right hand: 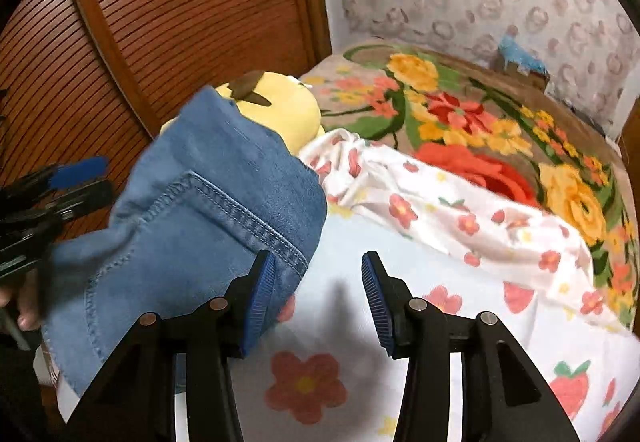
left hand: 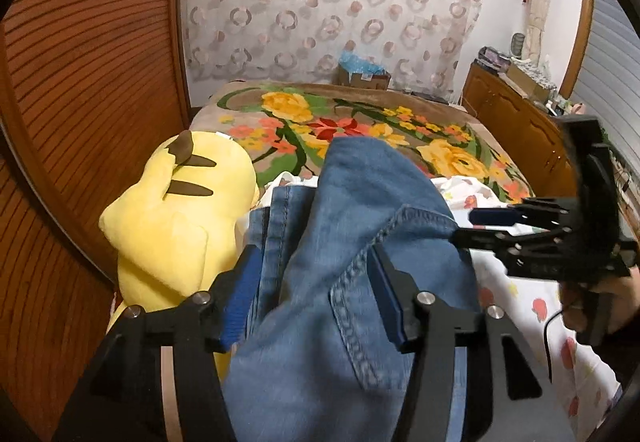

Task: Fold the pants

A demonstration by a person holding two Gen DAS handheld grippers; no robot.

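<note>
The jeans [left hand: 344, 242] lie bunched on the bed [right hand: 400, 242], long axis running away toward the plush toy [left hand: 176, 210]. The left gripper [left hand: 316, 290] straddles them, jaws released; the right gripper [right hand: 320, 298] stands open beside their right edge, empty.

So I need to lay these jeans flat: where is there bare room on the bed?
Free: the floral sheet under the right claw, and the flowered blanket beyond. Crowded: the yellow plush toy beside the jeans, and the bunched sheet.
</note>
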